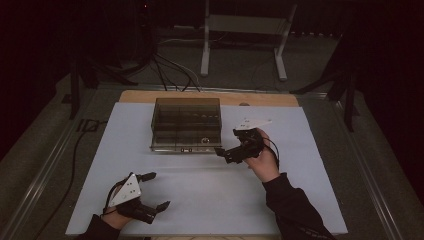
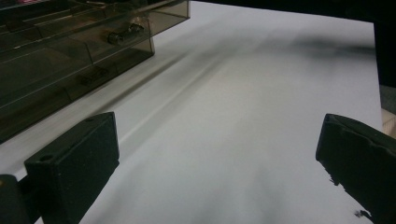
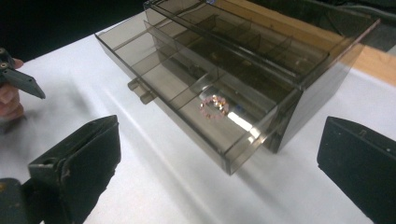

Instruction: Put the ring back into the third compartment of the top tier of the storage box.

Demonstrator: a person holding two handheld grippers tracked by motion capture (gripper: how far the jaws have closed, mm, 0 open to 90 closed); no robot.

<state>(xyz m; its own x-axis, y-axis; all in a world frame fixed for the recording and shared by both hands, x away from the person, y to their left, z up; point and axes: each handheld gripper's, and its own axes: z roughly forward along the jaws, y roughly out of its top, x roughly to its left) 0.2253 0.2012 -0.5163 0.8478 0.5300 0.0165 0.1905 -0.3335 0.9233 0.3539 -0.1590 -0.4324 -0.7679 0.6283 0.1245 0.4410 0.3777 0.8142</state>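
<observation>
Right gripper view: I am bringing my right tongs [image 3: 219,163], jaws wide, toward the drawer [image 3: 187,100]; left tongs [image 1: 150,192] are idling wide. Next: gripping its handle [image 3: 141,92].

The smoky box [image 2: 70,51] is cut off at the left gripper view's left edge, its drawer contents blurred.

My table [image 1: 150,96] carried a white sheet [image 1: 210,200]; on it sat a smoky drawer box [image 1: 186,120].
</observation>
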